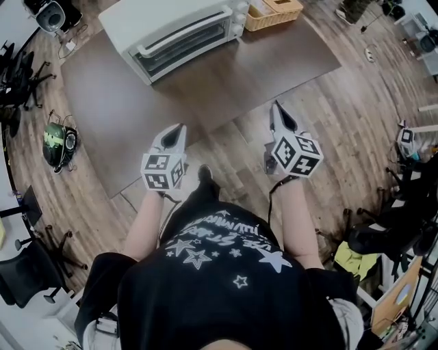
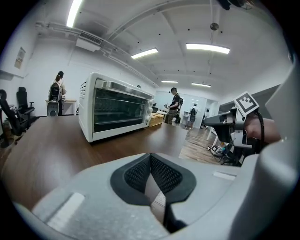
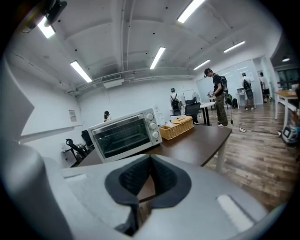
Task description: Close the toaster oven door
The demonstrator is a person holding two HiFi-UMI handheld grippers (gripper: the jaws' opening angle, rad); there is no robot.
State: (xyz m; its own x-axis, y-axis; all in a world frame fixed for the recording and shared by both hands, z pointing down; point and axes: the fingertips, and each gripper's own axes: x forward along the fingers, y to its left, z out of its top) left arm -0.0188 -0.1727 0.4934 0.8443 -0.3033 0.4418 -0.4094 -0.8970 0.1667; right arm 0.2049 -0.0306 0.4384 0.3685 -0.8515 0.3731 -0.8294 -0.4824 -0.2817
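— Where's the toaster oven point(image 1: 164, 20)?
— On the bench point(image 1: 109, 102), ahead of both and well apart, its door point(image 1: 183, 42) closed, a basket point(image 1: 274, 12) just beside it.
— And the tools?
— The left hand-held gripper point(image 1: 179, 128) has its jaws together, empty. The right hand-held gripper point(image 1: 276, 108) is the same.

- The left gripper point(image 1: 178, 130) is held out ahead of the torso, pointing forward and a little down, with its jaws closed tip to tip on nothing.
- The right gripper point(image 1: 276, 109) is level with it and well apart from it. Its jaws are also pressed together and empty.
- The bare left forearm point(image 1: 147, 222) and right forearm point(image 1: 298, 219) reach forward from the body, roughly parallel.
- Each marker cube point(image 1: 163, 171) sits just above its wrist.
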